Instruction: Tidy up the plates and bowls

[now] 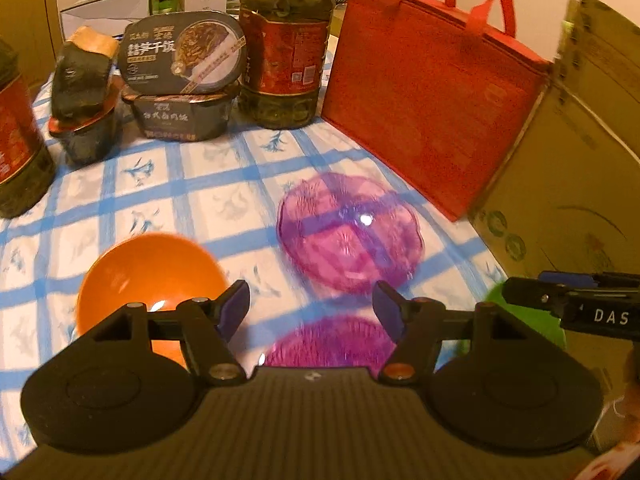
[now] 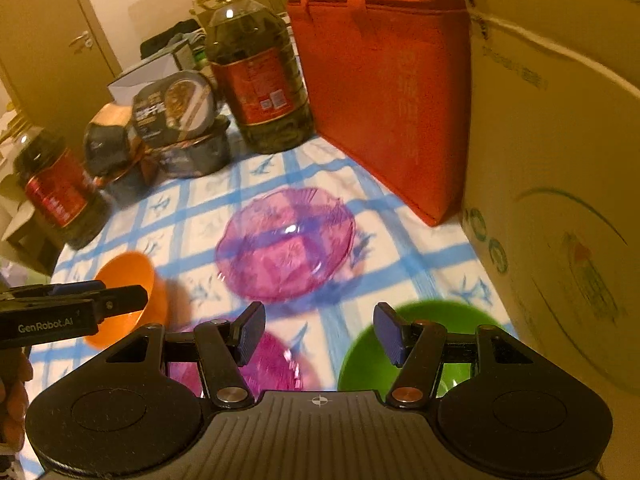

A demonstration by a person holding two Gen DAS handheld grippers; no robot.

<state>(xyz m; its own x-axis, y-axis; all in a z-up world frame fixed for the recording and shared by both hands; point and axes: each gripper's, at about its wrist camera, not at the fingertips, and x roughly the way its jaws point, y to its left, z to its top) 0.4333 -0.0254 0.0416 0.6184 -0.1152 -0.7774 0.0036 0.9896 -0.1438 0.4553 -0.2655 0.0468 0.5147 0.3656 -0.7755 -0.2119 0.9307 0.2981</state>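
Ahead of the spread, empty left gripper (image 1: 311, 306) and right gripper (image 2: 319, 332), two purple plates (image 1: 350, 232), orange bowl (image 1: 150, 280) and green bowl (image 2: 400, 344) lie apart, unstacked; sorting seems barely begun.

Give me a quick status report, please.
Both grippers, left and right, open, empty. Purple plates, orange bowl, green bowl unstacked. Nothing blocking.

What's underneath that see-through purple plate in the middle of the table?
Through the purple plate only the tablecloth shows, its blue stripes crossing beneath the plastic. Nothing else appears under it, though blur hides fine detail.
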